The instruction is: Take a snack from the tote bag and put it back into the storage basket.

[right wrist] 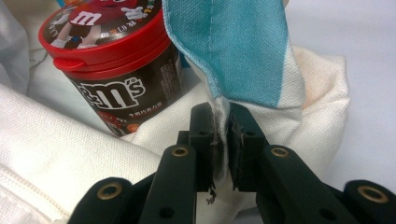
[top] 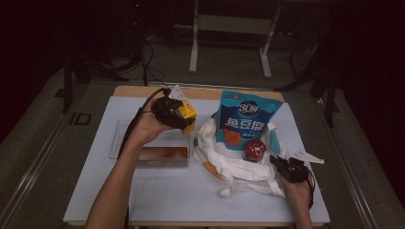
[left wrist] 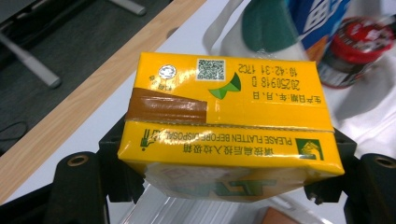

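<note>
left gripper (left wrist: pixel 224 186): fingers grasping yellow carton (left wrist: pixel 229 112) | right gripper (right wrist: pixel 225 140): fingers clenched on cloth bag (right wrist: pixel 243 60) rim

Yellow drink carton (left wrist: pixel 226 116) lifted off table, lying sideways; white-and-teal cloth bag (right wrist: pixel 261 60) slumped open, edge pinched.
</note>
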`<control>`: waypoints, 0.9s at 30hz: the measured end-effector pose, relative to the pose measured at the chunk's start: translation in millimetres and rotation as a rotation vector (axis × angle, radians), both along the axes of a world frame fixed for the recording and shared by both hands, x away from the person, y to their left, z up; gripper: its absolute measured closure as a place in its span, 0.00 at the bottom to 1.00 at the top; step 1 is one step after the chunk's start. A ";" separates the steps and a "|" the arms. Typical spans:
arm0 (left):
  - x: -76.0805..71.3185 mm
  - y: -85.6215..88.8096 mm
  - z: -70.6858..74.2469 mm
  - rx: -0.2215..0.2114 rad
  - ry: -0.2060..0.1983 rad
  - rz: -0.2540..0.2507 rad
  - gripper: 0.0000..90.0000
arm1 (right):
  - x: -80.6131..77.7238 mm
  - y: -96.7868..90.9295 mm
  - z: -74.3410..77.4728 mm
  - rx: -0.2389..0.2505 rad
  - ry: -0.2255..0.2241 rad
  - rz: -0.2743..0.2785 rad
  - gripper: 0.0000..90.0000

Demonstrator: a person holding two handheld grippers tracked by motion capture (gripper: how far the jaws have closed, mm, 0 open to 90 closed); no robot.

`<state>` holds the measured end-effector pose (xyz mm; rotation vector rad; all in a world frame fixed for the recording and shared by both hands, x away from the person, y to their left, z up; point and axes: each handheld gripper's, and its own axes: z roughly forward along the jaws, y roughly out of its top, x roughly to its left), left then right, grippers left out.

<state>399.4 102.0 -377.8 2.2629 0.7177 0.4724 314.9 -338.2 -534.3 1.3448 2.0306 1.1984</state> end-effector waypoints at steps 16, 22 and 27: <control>-3.2 20.5 -18.2 -0.013 0.009 0.127 0.32 | -0.1 0.1 0.0 0.002 0.000 -0.001 0.90; -5.2 29.9 -20.5 -0.026 0.011 0.158 0.32 | 0.0 0.1 0.0 0.002 0.000 -0.001 0.90; -7.4 37.2 -24.3 -0.026 0.017 0.189 0.32 | 0.0 0.1 0.0 0.002 0.000 -0.001 0.90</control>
